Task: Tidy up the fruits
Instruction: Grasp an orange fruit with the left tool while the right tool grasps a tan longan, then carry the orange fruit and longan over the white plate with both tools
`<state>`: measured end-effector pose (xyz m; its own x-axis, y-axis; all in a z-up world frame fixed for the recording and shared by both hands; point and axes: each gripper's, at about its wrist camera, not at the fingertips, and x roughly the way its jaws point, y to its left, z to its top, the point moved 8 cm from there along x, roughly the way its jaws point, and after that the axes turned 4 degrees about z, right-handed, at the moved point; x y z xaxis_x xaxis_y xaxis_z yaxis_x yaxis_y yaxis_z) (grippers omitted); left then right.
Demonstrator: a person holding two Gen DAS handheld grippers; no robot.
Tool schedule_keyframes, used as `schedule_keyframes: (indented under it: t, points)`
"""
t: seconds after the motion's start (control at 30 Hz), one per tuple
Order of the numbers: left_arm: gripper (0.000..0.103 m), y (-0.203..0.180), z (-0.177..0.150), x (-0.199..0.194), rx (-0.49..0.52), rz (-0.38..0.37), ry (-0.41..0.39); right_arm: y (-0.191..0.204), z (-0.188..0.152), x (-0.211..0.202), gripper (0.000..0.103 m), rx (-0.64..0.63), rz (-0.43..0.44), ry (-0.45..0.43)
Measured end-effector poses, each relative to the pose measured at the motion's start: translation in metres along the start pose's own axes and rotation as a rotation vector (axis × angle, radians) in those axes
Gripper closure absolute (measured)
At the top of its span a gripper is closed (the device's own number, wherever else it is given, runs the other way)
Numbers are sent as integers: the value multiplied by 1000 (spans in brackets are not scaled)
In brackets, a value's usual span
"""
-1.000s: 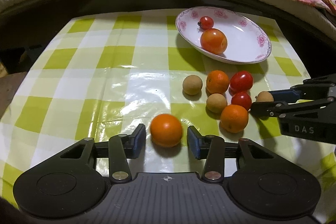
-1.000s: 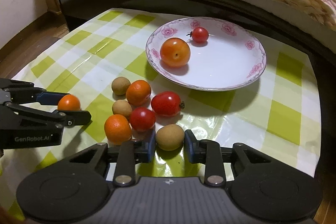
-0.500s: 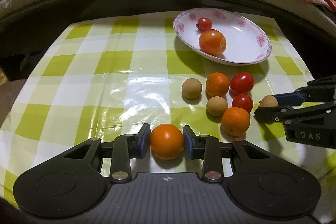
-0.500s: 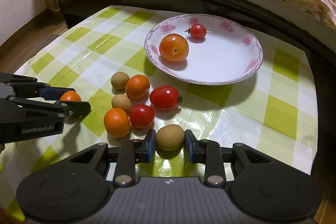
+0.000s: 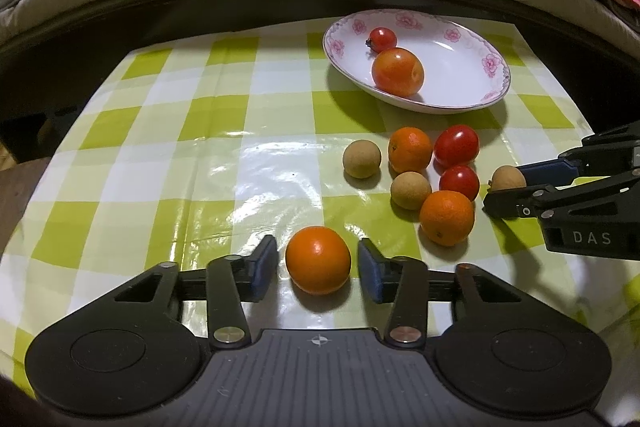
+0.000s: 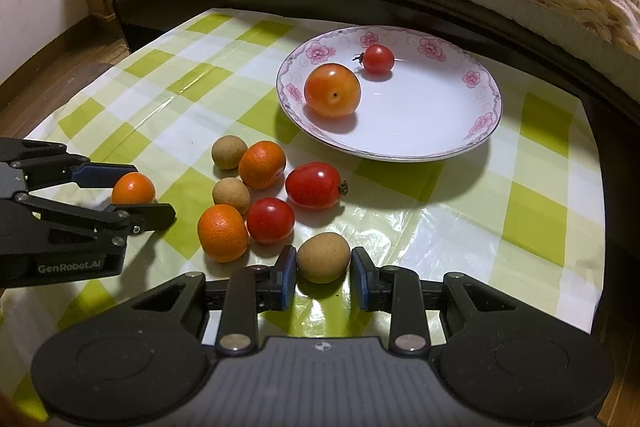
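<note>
Both tools are matte black plastic. The left gripper (image 5: 318, 265) has two round discs at its near corners, a ribbed grey panel between them with a small crosshair mark, silver rivets on its linkage bars, and blue pads (image 5: 265, 267) on the fingers. Seen from the side, its body carries pale "GenRobot.AI" lettering. The right gripper (image 6: 323, 275) is built the same way, and its side reads "DAS" in pale letters.
</note>
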<state>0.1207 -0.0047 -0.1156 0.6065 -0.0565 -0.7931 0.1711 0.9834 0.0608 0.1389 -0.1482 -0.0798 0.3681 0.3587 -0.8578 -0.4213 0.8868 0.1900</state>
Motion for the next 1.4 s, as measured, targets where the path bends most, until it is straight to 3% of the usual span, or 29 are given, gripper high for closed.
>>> schedule_keyframes:
  t: [0.07, 0.3, 0.77, 1.4]
  points:
    - [62, 0, 1, -1, -9, -10, 6, -1, 0, -1, 71, 5, 3, 1]
    - [62, -4, 0, -5, -21, -45, 20, 1, -1, -3, 71, 6, 5, 3]
    - [62, -29, 26, -10, -7, -86, -30, 5, 8, -20, 71, 16, 14, -42]
    - [63, -45, 56, -8, -4, -103, -76, -4, 24, -29, 71, 63, 23, -89]
